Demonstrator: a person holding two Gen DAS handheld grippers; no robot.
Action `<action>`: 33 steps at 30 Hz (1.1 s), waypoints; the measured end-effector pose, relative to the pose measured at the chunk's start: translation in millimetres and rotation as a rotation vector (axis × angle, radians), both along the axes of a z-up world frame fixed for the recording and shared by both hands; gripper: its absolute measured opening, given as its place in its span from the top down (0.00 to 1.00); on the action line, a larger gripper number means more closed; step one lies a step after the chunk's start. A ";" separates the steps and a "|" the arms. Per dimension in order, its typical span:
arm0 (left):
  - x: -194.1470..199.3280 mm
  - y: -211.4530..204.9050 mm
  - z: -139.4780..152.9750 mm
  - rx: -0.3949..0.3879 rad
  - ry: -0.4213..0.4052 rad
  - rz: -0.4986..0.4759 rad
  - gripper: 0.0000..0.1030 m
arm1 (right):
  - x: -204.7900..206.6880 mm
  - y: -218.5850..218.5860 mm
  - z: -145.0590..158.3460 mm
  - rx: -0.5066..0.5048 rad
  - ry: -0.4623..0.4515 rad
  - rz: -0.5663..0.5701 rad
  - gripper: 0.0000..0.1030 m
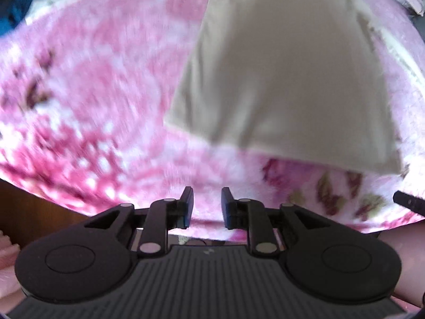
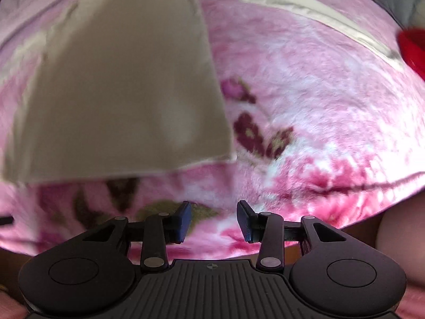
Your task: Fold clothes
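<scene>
Both tools, left tool (image 1: 205,207) and right tool (image 2: 213,222), hang part-open and empty over the pink blanket (image 2: 318,106), cloth (image 1: 287,74) lying folded flat ahead, so we judge this fold done and next need a fresh edge.

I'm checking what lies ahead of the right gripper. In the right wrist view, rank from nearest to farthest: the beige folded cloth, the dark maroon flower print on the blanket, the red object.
From the right gripper:
1. Dark maroon flower print, ahead, slightly right.
2. Beige folded cloth, ahead left; too close to call against the print.
3. Red object, far right edge.
</scene>
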State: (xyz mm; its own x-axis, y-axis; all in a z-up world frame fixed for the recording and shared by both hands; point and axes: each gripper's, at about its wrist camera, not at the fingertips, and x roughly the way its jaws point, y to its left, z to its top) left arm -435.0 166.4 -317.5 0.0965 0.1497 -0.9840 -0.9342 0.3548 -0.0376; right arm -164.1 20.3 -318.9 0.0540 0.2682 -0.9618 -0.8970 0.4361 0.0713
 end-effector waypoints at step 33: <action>45.0 -50.9 186.0 0.343 0.020 -0.078 0.50 | -9.2 -7.2 167.9 0.165 -0.018 0.220 0.32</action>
State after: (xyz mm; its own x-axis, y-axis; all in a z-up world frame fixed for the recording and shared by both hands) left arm -390.0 115.4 -131.5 0.1018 0.4646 -0.8797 -0.9032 0.4139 0.1141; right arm -173.3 13.1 -151.0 -0.0065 0.4283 -0.9036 -0.9707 0.2143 0.1086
